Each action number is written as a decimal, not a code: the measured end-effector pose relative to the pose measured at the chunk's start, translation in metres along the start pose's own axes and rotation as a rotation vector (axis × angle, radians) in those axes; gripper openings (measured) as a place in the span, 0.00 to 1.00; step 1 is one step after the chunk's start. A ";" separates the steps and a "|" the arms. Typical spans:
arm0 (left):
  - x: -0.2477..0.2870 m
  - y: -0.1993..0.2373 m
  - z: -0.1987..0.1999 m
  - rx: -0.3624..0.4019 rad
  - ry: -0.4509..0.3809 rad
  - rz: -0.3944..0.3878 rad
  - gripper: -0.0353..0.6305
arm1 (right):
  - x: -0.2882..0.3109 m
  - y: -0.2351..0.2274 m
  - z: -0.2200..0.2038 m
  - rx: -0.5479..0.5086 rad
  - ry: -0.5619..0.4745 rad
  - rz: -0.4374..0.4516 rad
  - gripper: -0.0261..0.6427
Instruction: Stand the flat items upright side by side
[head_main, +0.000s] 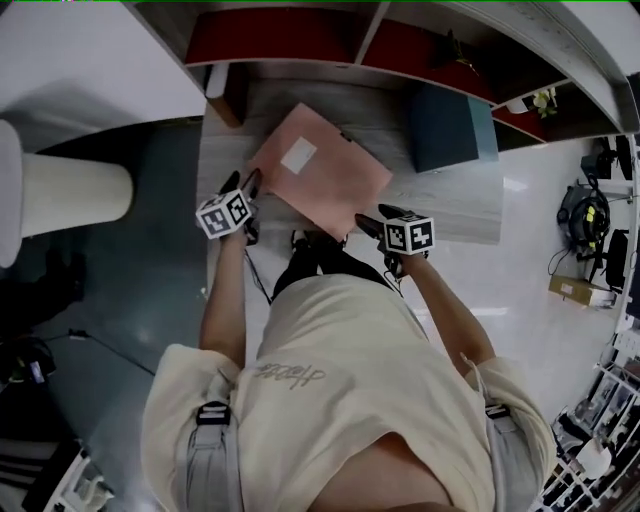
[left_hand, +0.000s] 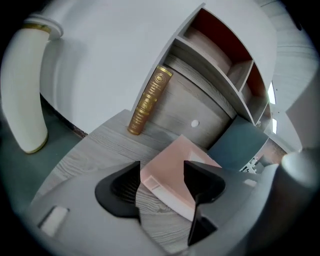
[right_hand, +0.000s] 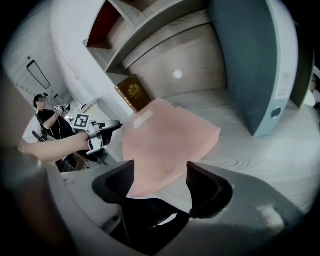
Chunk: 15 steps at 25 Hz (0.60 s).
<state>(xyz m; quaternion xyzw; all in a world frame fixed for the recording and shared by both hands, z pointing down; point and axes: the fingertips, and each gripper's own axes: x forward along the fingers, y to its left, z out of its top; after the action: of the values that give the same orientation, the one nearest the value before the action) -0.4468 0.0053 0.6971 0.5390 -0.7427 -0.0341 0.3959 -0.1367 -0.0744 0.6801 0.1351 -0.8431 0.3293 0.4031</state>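
Note:
A pink flat folder (head_main: 320, 170) with a white label lies on the wooden table (head_main: 470, 205), one corner at the front edge. My left gripper (head_main: 248, 185) is at the folder's left corner. In the left gripper view that gripper (left_hand: 162, 182) is open, and the folder's corner (left_hand: 170, 165) lies between the jaws with no clear press. My right gripper (head_main: 370, 225) is at the near corner. Its jaws (right_hand: 160, 182) are open around the folder's edge (right_hand: 170, 137). A teal binder (head_main: 445, 125) and a brown gold-printed book (left_hand: 149, 100) stand upright at the back.
A shelf unit with red back panels (head_main: 280, 35) rises behind the table. A cream cylinder (head_main: 75, 195) stands left of the table, beside a white curved wall (left_hand: 100, 65). A person (right_hand: 47, 117) is in the far background of the right gripper view.

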 end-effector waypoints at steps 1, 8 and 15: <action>-0.002 -0.004 -0.007 -0.011 0.010 -0.003 0.50 | -0.002 -0.009 0.011 -0.021 -0.007 -0.014 0.53; -0.012 -0.031 -0.051 -0.100 0.053 0.017 0.53 | 0.010 -0.045 0.081 -0.121 -0.028 -0.050 0.54; -0.006 -0.060 -0.081 -0.277 0.092 -0.026 0.53 | 0.062 -0.056 0.126 -0.287 0.083 -0.044 0.62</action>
<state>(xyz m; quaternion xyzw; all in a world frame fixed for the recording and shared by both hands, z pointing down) -0.3487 0.0155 0.7210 0.4899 -0.7049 -0.1166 0.4996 -0.2230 -0.1980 0.6947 0.0809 -0.8610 0.2015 0.4600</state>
